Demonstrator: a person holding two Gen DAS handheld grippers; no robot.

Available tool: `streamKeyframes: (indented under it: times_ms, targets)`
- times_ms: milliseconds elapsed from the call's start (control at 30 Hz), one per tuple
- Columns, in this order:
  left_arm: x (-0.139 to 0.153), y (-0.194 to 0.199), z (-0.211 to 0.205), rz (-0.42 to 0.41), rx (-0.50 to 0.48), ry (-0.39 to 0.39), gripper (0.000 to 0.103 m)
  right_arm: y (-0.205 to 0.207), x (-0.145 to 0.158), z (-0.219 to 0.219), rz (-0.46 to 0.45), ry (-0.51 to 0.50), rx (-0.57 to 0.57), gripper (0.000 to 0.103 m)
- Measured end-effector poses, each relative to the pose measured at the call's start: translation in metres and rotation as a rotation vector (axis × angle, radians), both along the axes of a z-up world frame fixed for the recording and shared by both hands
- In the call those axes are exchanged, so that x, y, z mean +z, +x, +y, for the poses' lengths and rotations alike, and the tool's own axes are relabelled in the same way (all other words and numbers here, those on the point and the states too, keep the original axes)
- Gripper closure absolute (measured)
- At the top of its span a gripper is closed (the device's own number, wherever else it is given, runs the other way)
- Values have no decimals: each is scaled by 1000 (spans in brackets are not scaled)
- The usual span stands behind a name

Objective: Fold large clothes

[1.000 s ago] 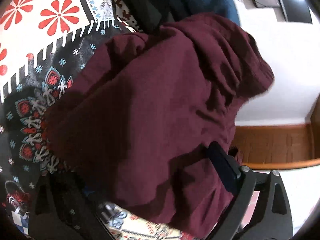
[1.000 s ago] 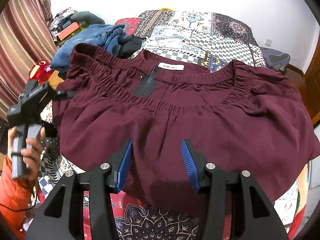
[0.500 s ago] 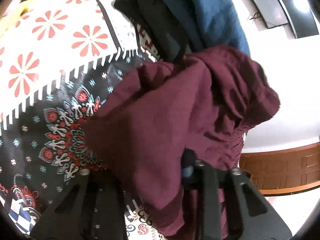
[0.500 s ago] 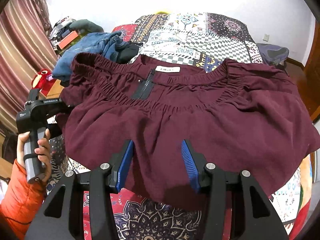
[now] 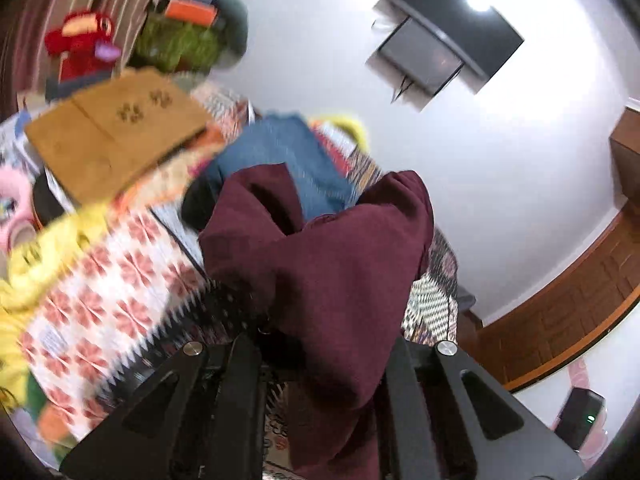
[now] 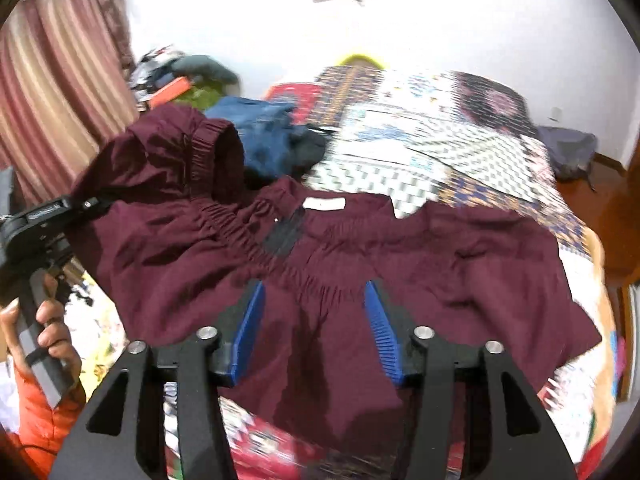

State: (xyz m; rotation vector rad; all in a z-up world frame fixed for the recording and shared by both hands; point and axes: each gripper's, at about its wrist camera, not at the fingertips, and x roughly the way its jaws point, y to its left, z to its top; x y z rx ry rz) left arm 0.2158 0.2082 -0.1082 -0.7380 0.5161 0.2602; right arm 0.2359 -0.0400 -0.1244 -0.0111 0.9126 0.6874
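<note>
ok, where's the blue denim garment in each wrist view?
Left wrist: blue denim garment, upper centre, behind the lifted maroon garment.
Right wrist, upper left of centre, beyond the maroon waistband.
Shared landmark: the orange box on the green pile.

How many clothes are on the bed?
2 for sure: the dark red garment spread in front, one corner lifted by the left tool, and the blue denim piece bunched behind it. A dark item beside the denim may be another.

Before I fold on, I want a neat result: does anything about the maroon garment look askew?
Yes. The garment's left corner is lifted and bunched in the left hand-held gripper, so the waistband curls over.
</note>
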Motion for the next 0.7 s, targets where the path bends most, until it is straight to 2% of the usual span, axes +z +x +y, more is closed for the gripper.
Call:
streamKeyframes:
  times_ms: [67,167,333,433,533,600,700]
  targets:
    - [6,-15,4,-10,2,20,94,-5,-7,24,25,16,55,42]
    - [5,-25,10,3,-1,37,94,-13,-37,75,120,-5,174,42]
    - [-15,-34,6,40,-5,21,94,-17,-75,113,196,-81,226,42]
    - [-23,-36,1,54,-10,28,94,-11,-81,110,251,-60,226,42]
    - [-15,-32,-8,55,-28,51,94,-3,-75,93,276,-23,200,42]
    - [-2,-20,-21,45,-61,78,94,1,-63,71,253,9,164,42]
    - [23,6,-57,14,-142,132,94,-2,-42,30,163,23,92,42]
